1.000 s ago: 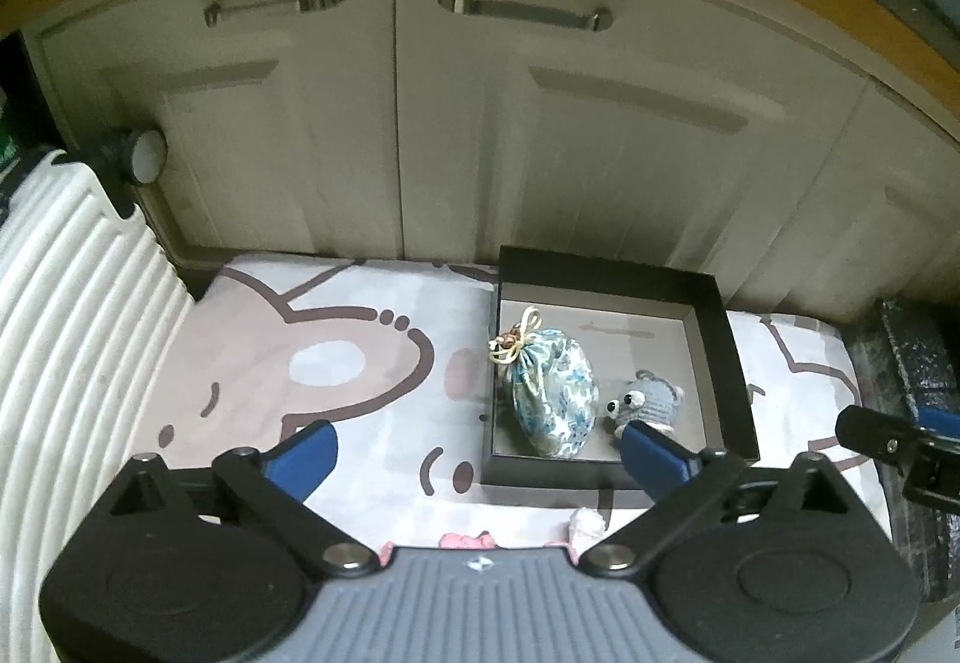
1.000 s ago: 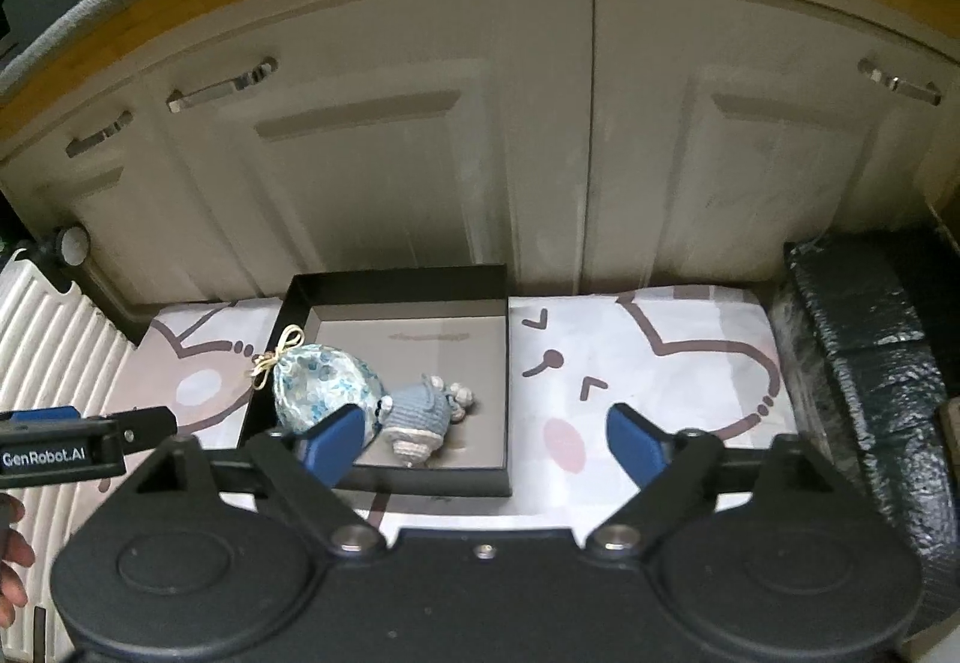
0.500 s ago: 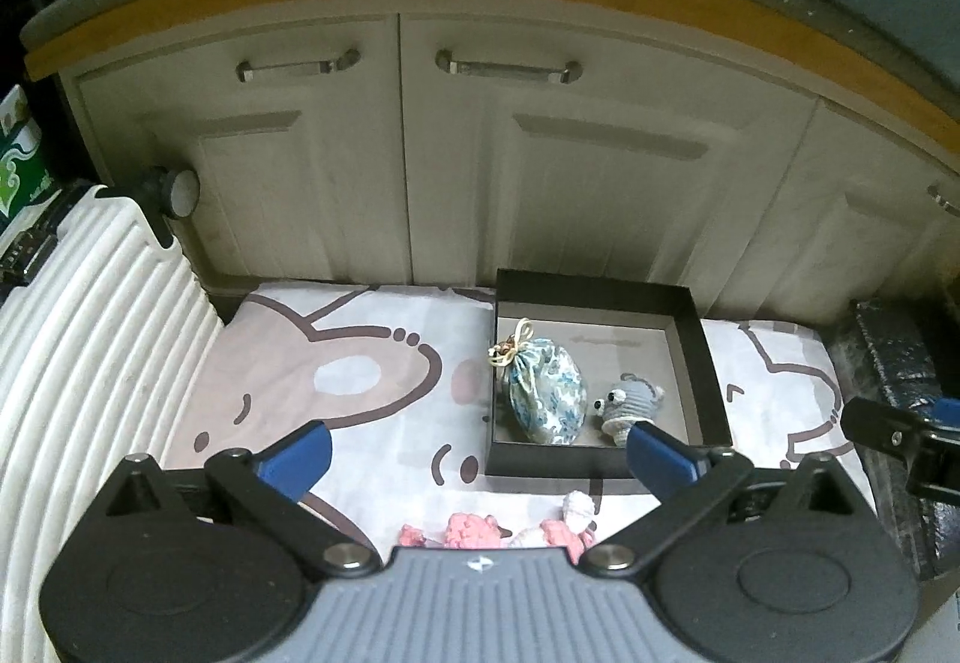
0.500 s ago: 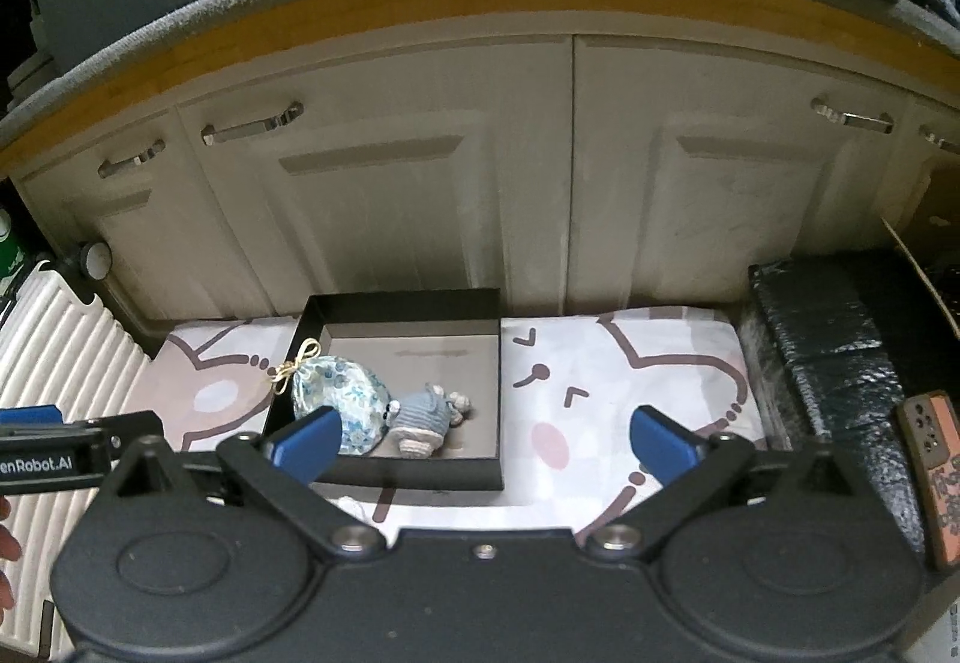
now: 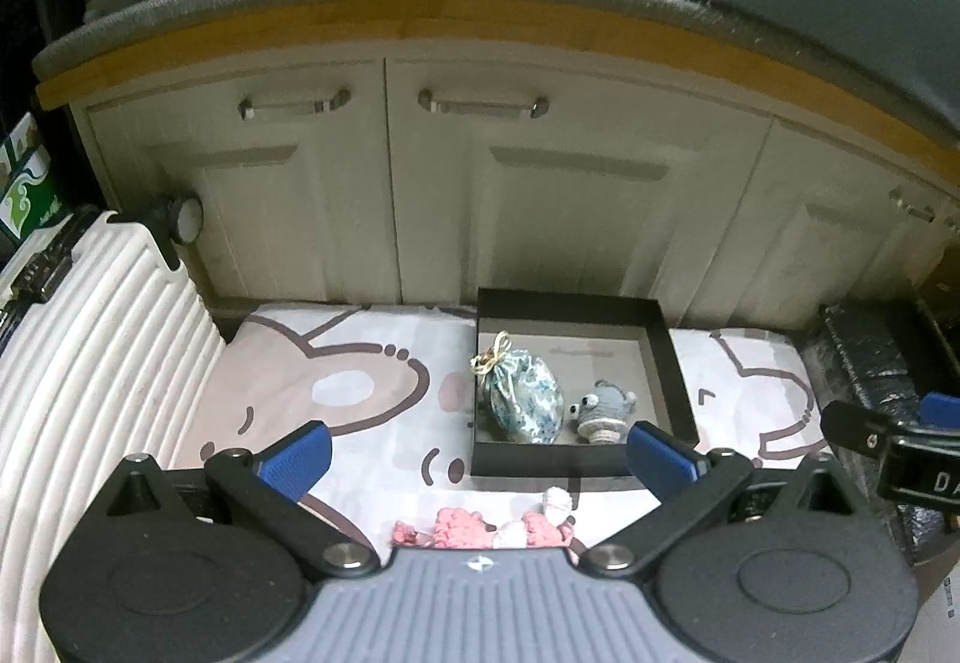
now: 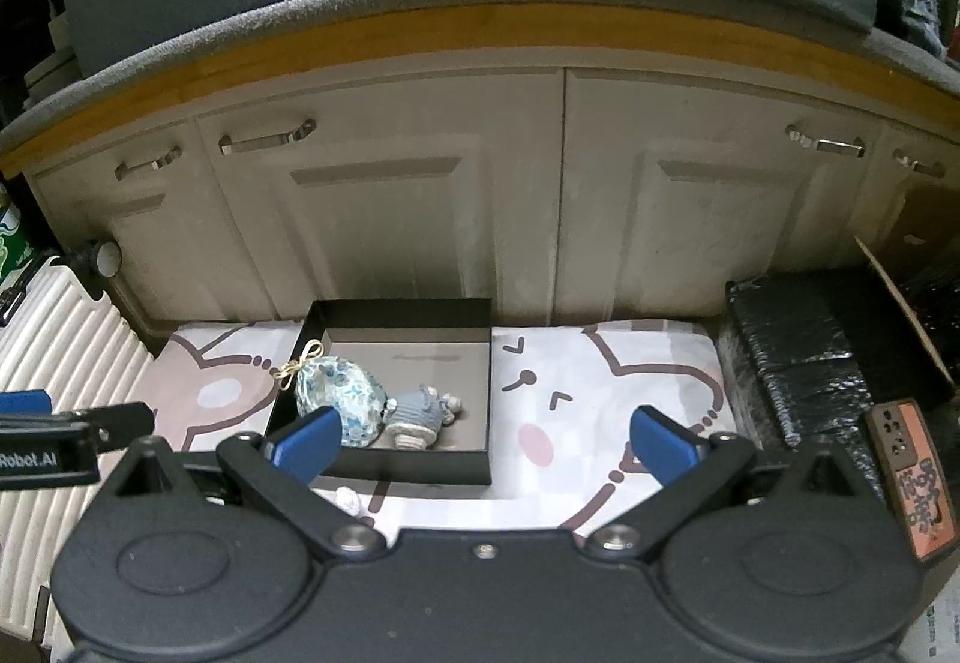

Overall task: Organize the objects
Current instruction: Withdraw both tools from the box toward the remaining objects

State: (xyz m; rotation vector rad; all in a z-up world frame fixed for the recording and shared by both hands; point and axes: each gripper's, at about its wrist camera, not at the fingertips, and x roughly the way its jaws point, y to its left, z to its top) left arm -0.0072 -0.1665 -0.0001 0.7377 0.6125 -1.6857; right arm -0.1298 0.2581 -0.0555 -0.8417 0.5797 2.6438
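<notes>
A black shallow box sits on a cartoon-print cloth. Inside it lie a blue floral drawstring pouch and a grey crocheted toy. A pink and white crocheted toy lies on the cloth in front of the box, just ahead of my left gripper; a white bit of it shows in the right wrist view. My left gripper is open and empty. My right gripper is open and empty, held back from the box.
White cabinet doors stand behind the cloth under a wooden-edged counter. A white ribbed suitcase lies at the left. A black wrapped block and an orange phone lie at the right.
Both grippers have pulled back and up from the box, so more of the cabinets and counter shows. The pink toy has come into the left wrist view. Both stayed open.
</notes>
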